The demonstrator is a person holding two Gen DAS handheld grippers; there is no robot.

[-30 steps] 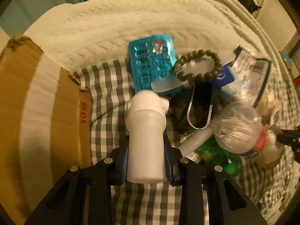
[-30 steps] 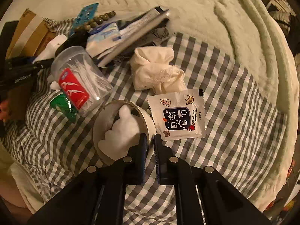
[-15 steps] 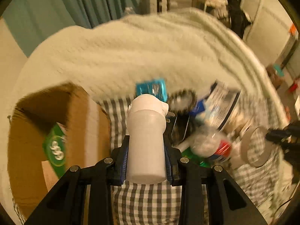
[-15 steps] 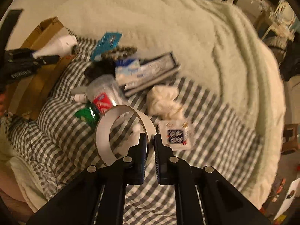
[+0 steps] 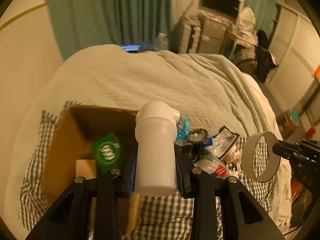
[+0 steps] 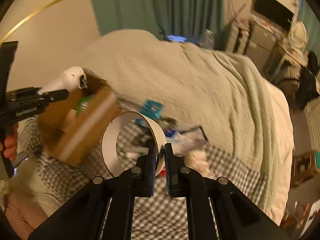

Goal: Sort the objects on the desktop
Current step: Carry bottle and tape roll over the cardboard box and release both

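Observation:
My left gripper is shut on a white cylindrical plug adapter, held high over the near edge of an open cardboard box. A green packet lies inside that box. My right gripper is shut on the wall of a white cardboard ring, lifted above the checked cloth. In the left wrist view the ring hangs at the right, with the right gripper pinching it. In the right wrist view the left gripper and adapter hover over the box.
A pile stays on the checked cloth: a teal packet, a bead bracelet, a clear jar with a red label, a crumpled white cloth. A pale green blanket covers the bed behind. A hand grips the left tool.
Both grippers have risen well above the cloth, carrying the adapter and the ring. The left one has swung over the open box, whose inside now shows. The pile looks smaller and farther.

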